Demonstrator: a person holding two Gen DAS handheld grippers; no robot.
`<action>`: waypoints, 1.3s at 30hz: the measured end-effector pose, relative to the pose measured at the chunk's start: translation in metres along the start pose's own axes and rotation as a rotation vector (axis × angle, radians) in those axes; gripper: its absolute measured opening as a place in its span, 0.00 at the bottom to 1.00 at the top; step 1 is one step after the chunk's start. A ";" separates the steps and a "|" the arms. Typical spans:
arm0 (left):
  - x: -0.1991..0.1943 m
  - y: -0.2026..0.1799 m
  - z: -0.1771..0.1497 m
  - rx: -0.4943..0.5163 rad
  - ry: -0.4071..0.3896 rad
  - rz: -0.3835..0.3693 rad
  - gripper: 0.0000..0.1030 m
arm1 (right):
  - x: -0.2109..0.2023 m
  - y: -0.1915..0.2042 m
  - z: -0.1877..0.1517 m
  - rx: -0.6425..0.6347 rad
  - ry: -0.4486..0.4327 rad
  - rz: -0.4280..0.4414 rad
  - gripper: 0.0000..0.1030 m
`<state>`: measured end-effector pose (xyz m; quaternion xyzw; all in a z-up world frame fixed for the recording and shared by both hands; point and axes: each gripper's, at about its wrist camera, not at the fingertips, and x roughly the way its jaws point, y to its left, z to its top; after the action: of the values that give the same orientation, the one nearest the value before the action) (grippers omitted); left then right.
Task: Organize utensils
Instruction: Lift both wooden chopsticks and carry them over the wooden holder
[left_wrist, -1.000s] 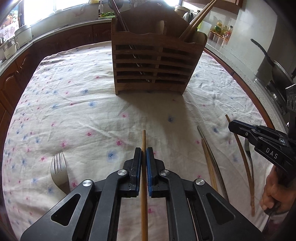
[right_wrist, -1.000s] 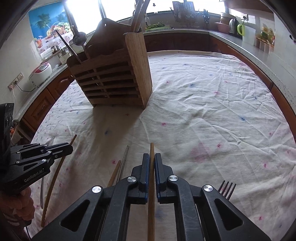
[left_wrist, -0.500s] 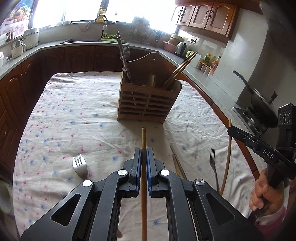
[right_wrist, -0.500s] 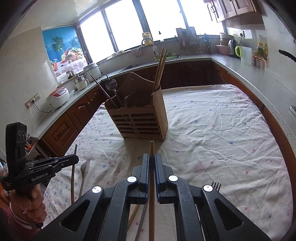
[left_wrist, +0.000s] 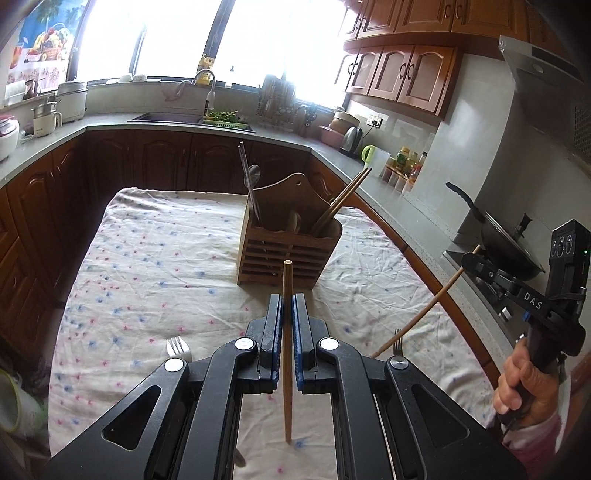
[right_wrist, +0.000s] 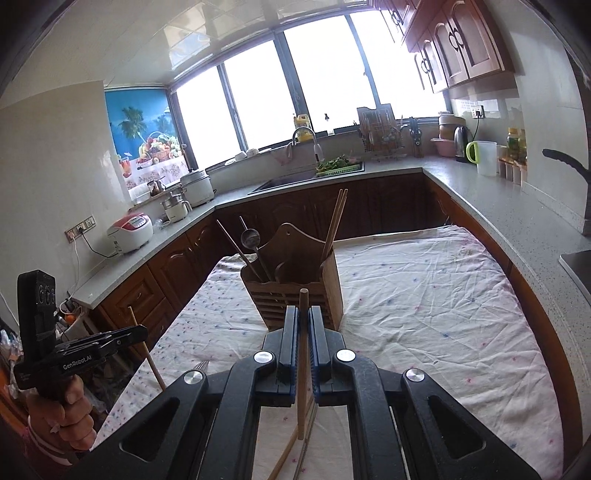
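Observation:
A slatted wooden utensil holder (left_wrist: 288, 254) stands on the clothed table, also in the right wrist view (right_wrist: 295, 291). It holds wooden chopsticks (left_wrist: 343, 201), metal chopsticks and a spoon (left_wrist: 254, 173). My left gripper (left_wrist: 287, 299) is shut on a wooden chopstick (left_wrist: 287, 332), held high above the table in front of the holder. My right gripper (right_wrist: 303, 312) is shut on another wooden chopstick (right_wrist: 303, 354), also raised, and shows at the right of the left wrist view (left_wrist: 476, 264).
Two forks (left_wrist: 178, 347) (left_wrist: 397, 341) lie on the floral tablecloth (left_wrist: 147, 266). More chopsticks (right_wrist: 291, 458) lie on the cloth under the right gripper. Counters with a sink (right_wrist: 295, 181), a wok (left_wrist: 509, 243) and appliances surround the table.
Both grippers have risen well above the table with their chopsticks; the holder now looks smaller and farther below. Both stay shut.

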<state>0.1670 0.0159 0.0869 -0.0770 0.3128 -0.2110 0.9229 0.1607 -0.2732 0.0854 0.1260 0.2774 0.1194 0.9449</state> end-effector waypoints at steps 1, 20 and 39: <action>-0.002 0.000 0.001 0.002 -0.007 0.001 0.04 | -0.001 0.000 0.001 -0.001 -0.002 -0.001 0.05; -0.005 0.002 0.027 -0.005 -0.073 0.018 0.04 | 0.008 0.003 0.013 -0.003 -0.028 0.017 0.05; 0.002 0.002 0.092 -0.001 -0.207 0.024 0.04 | 0.021 0.001 0.064 0.012 -0.128 0.025 0.05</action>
<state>0.2250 0.0179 0.1578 -0.0949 0.2167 -0.1906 0.9527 0.2138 -0.2766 0.1277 0.1423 0.2153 0.1214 0.9585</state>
